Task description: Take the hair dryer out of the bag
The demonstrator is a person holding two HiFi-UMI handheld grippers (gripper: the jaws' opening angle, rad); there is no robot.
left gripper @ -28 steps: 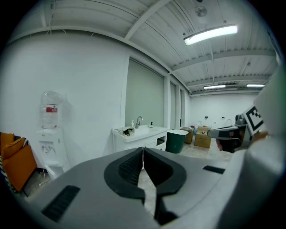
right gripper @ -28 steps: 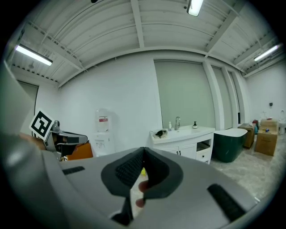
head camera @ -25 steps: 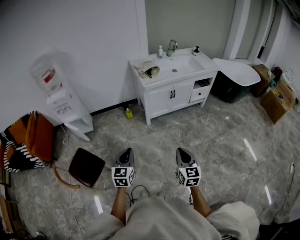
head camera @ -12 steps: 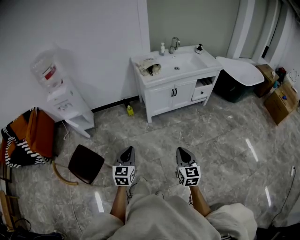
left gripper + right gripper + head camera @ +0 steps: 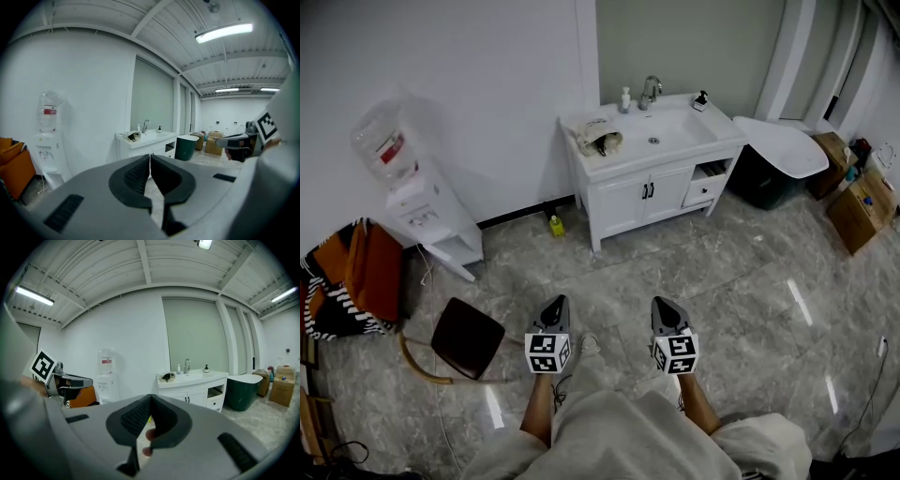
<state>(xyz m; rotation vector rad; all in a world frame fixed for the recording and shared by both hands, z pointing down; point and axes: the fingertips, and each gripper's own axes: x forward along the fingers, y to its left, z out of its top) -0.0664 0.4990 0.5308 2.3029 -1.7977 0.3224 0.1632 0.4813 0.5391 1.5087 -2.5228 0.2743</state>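
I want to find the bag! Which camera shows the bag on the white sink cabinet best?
The head view: it looks down on the bag, lying left of the basin. Both gripper views show it tiny, far off.

I count two grippers, the left gripper [image 5: 552, 305] and the right gripper [image 5: 665, 307]. One white vanity [image 5: 628, 197] carries one faucet [image 5: 649, 90], one bag [image 5: 596, 138] and two pump bottles, a white bottle [image 5: 624, 98] and a dark-capped bottle [image 5: 700, 99]. I see one water dispenser [image 5: 422, 211], one yellow bottle [image 5: 556, 225] on the floor, one dark stool [image 5: 469, 336] and two cardboard boxes, a nearer box [image 5: 856, 208] and a farther box [image 5: 828, 148].
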